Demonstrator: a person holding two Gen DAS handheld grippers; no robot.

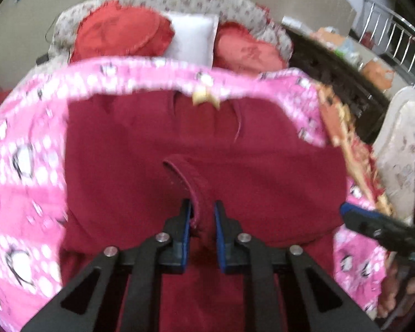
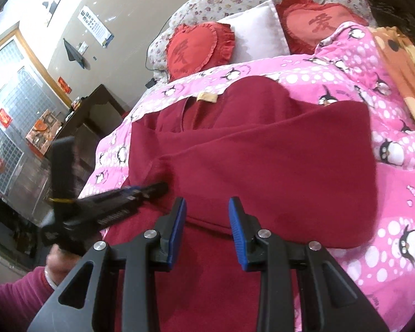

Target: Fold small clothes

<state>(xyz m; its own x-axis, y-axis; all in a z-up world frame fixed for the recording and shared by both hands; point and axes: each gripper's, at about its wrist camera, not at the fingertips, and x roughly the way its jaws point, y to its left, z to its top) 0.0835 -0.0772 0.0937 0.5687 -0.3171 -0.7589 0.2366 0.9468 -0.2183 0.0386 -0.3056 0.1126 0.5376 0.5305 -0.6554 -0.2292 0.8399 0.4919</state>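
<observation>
Slippage is the risk: the left gripper [image 1: 202, 215] has its fingers nearly closed on a thin hem strip of the maroon garment [image 1: 202, 144], spread on the bed [image 1: 22, 127] ahead. The right gripper [image 2: 207, 210] pinches a fold edge; uneven pulls could skew it.

Your bed [image 2: 395, 221] wears a pink penguin-print quilt [image 2: 345, 83]. On it lies the dark red garment [image 2: 262, 152], partly folded over itself. At the head you have two red heart cushions [image 2: 193, 49] flanking a white pillow [image 2: 260, 33].
</observation>
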